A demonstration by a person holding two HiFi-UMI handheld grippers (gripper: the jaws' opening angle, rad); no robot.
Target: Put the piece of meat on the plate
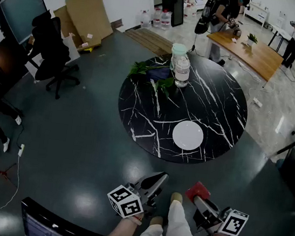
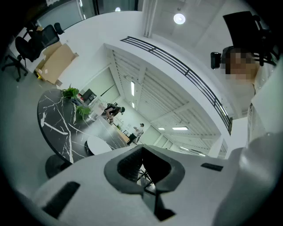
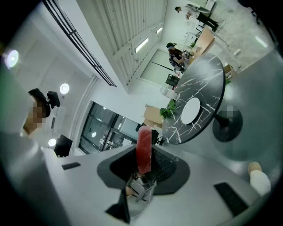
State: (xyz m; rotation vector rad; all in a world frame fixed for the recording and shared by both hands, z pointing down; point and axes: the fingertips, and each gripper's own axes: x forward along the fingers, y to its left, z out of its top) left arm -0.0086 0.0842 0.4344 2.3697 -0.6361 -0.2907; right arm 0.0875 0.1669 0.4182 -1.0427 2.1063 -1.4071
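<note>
The piece of meat [image 1: 197, 191] is a red slab that stands up between the jaws of my right gripper [image 1: 199, 195]; up close, the right gripper [image 3: 144, 160] is shut on the meat [image 3: 144, 149]. The white plate [image 1: 187, 135] lies bare on the near side of the round black marble table [image 1: 219, 114], well ahead of both grippers. It shows small in the right gripper view as the plate [image 3: 190, 110] and in the left gripper view as the plate [image 2: 98, 145]. My left gripper [image 1: 156, 180] hangs beside the right one over the floor, jaws together and nothing in them [image 2: 142, 171].
A water bottle [image 1: 182, 70] and leafy greens [image 1: 153, 71] stand at the table's far side. An office chair [image 1: 53, 52] and cardboard [image 1: 88, 14] are at the left. People work at a wooden table [image 1: 254, 54] behind. Grey floor lies between me and the table.
</note>
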